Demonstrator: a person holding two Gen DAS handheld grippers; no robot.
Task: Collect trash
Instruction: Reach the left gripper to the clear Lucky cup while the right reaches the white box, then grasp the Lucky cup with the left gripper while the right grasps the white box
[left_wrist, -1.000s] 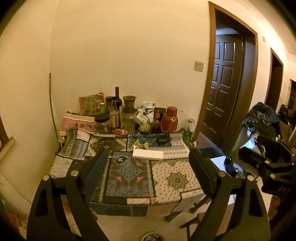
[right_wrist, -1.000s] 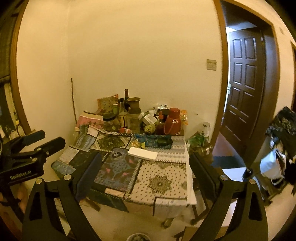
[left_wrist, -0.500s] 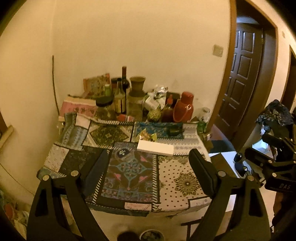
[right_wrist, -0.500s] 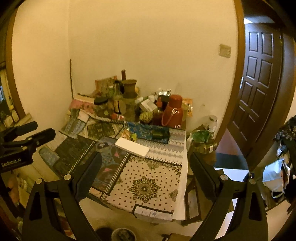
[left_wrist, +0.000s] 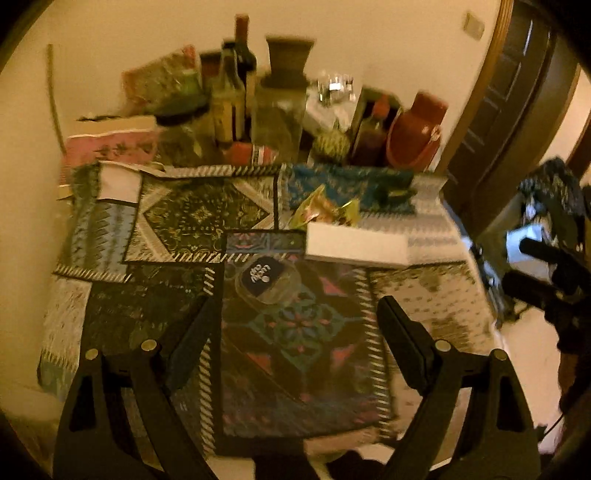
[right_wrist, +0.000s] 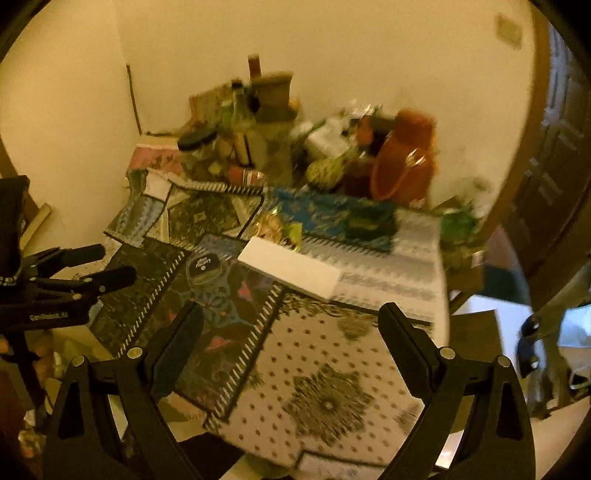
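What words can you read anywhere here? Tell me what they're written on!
"GenRobot.AI", a bit blurred: on the left gripper, seen from the right wrist view.
White print on the dark label of the clear flat container: too blurred to read.
Bottle labels at the back: too blurred to read.

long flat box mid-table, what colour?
White; the box shows best in the left wrist view.
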